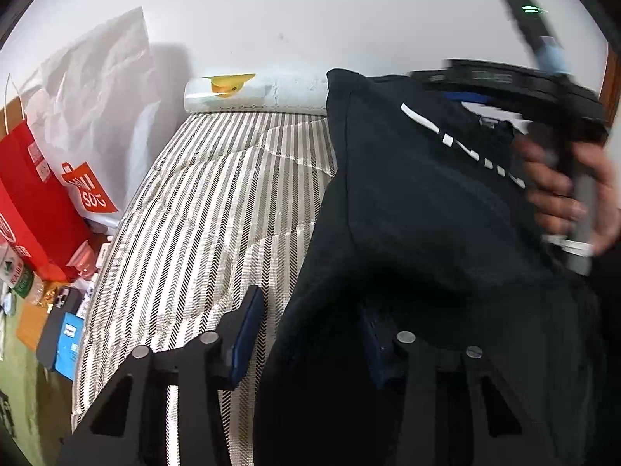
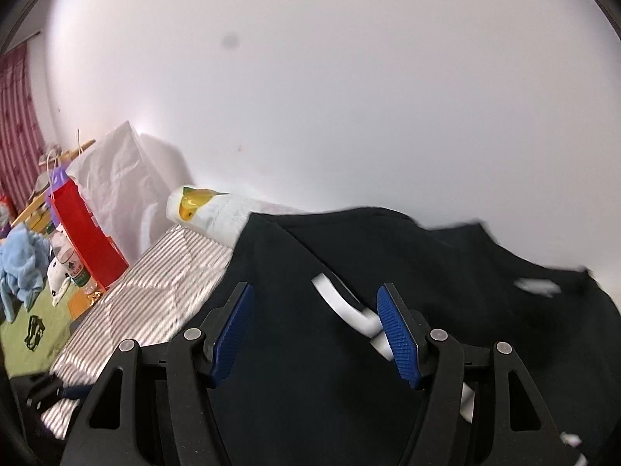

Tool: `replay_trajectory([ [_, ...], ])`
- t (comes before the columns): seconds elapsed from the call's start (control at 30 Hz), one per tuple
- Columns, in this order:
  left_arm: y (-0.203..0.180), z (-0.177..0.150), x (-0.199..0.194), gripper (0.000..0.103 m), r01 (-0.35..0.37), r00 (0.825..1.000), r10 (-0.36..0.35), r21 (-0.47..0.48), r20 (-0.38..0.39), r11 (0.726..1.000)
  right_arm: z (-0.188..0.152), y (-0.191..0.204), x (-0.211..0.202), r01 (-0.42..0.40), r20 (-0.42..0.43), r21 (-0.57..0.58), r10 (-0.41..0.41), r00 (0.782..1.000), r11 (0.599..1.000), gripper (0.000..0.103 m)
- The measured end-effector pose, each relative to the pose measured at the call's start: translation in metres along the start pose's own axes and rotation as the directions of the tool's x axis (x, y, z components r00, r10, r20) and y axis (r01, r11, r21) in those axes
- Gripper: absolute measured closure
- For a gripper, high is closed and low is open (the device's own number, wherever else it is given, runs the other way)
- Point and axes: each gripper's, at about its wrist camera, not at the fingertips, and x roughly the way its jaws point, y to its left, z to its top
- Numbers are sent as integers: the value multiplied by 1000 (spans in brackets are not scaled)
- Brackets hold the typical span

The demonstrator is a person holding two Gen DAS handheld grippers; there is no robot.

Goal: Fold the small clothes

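Folding has only just got going, to judge by how the dark garment [image 1: 419, 194] lies: it sits bunched and partly lifted over the striped bed [image 1: 202, 209], with no flat, squared panel showing anywhere. One layer appears turned over, since white lettering runs across the upper surface toward 2 o'clock in the left wrist view. Smoothing, the remaining folds and setting the piece down all look still to do.

The left hand-held gripper [image 1: 306, 334] stands part open. Cloth drapes over its right-hand finger and hides that pad, so whether the pads actually pinch the fabric I cannot tell; its left pad is bare, with the bed behind it.

The right hand-held gripper [image 2: 318, 334] has its jaws apart, both blue pads clear. The garment [image 2: 388, 256] lies beneath and between them, unpinched, and a white printed stripe passes just beside the right pad. In the left wrist view a hand [image 1: 562, 194] carries this tool at 3 o'clock, blurred.

Seen from the right wrist, the garment's long axis runs roughly from 10 o'clock to 4 o'clock, its far edge nearly reaching the white roll [image 2: 209, 213] at 10 o'clock against the wall. Which end is collar or hem I cannot make out.
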Motion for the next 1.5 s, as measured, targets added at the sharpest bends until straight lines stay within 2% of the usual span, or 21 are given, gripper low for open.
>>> replay_trajectory([
  [0.13,1,0,0,66,16,1000,-16,-11,3,1000,14,8,38,-41,9,-2,41,999,999,38],
  [0.2,2,0,-1,72,30,1000,-30,-16,6,999,22,8,53,-63,8,17,63,998,998,38],
  [0.27,3,1,0,80,39,999,-38,-27,12,999,31,9,70,-76,3,35,76,997,996,44],
  [0.33,10,2,-1,93,50,999,-49,-61,20,997,35,14,87,-87,-41,12,88,995,996,92],
  [0.37,15,2,-2,95,65,998,-62,-89,27,994,37,20,95,-115,-62,-10,114,992,993,92],
  [0.43,22,1,-3,95,77,997,-74,-132,34,988,38,26,93,-107,-9,-31,107,994,994,93],
  [0.5,23,1,-2,95,65,998,-61,-142,30,988,41,28,89,-147,28,-7,147,989,989,93],
  [0.57,24,0,-2,95,54,998,-50,-147,26,988,46,30,92,-153,55,13,152,987,988,93],
  [0.7,25,0,0,93,49,999,-48,-156,12,987,41,45,116,-81,8,-19,81,997,997,92],
  [0.8,24,1,-1,91,50,999,-49,-155,9,987,44,47,111,-98,28,-1,98,995,995,85],
  [0.87,23,1,-2,90,42,999,-41,-145,8,989,46,41,100,-120,20,33,119,993,992,76],
  [0.97,18,2,-3,78,12,1000,-12,-120,5,993,43,31,67,-85,43,30,83,996,996,71],
  [1.03,16,2,-4,56,5,1000,-4,-113,10,994,39,19,38,-52,48,32,50,998,998,69],
  [1.1,13,2,-6,45,9,1000,-6,-106,28,994,33,2,3,-22,50,47,20,999,999,69],
  [1.17,11,2,-11,45,10,999,-5,-105,43,994,23,-21,-46,28,54,78,-32,998,997,66],
  [1.27,8,0,-28,45,19,996,-10,-107,85,994,1,-52,-121,115,69,103,-123,990,988,52],
  [1.3,4,0,-37,45,25,993,-14,-93,117,995,-9,-63,-147,154,76,106,-163,984,982,48],
  [1.4,-8,-1,-64,47,4,983,12,-88,182,996,-49,-91,-226,264,73,143,-277,958,954,44],
  [1.43,-10,-5,-75,47,30,981,-10,-97,192,995,-67,-103,-252,296,54,158,-308,950,942,36],
  [1.5,-16,-14,-90,47,61,979,-38,-111,199,992,-104,-126,-297,356,44,180,-370,928,917,31],
])
